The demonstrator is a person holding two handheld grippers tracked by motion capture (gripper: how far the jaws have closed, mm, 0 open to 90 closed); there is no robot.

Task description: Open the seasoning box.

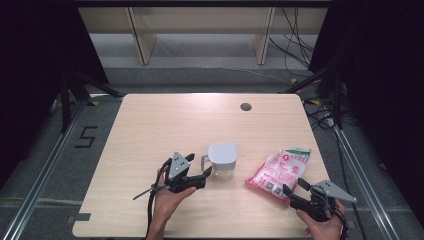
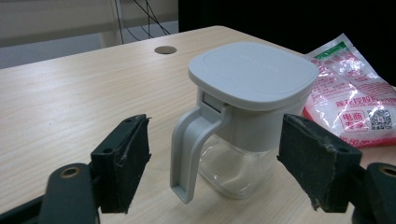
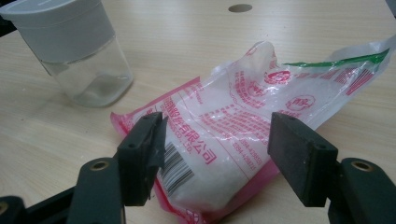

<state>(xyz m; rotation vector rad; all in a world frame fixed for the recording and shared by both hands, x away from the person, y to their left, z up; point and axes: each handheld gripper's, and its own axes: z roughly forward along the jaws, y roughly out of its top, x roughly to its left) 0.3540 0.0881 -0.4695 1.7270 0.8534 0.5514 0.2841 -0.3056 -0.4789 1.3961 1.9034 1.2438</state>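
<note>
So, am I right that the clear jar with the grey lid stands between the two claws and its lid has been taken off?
Not quite: the grey lid is on the clear jar, as the left gripper view shows. The rest holds: in the high view the jar stands between the left claw and the right claw.

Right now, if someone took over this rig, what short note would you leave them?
Left gripper: open, jaws either side of the handle of the lidded clear jar, not pressing it.
Right gripper: open, hovering low over the near end of the pink-and-white bag, no grip.
Things: jar upright at mid-table, grey lid on, looks empty; bag lies flat to its right, apart from it.
Done: nothing visibly transferred; bag looks unopened, though its far end is hard to judge.
Left, probably: take hold of bag and jar, open both, fill the jar.
</note>
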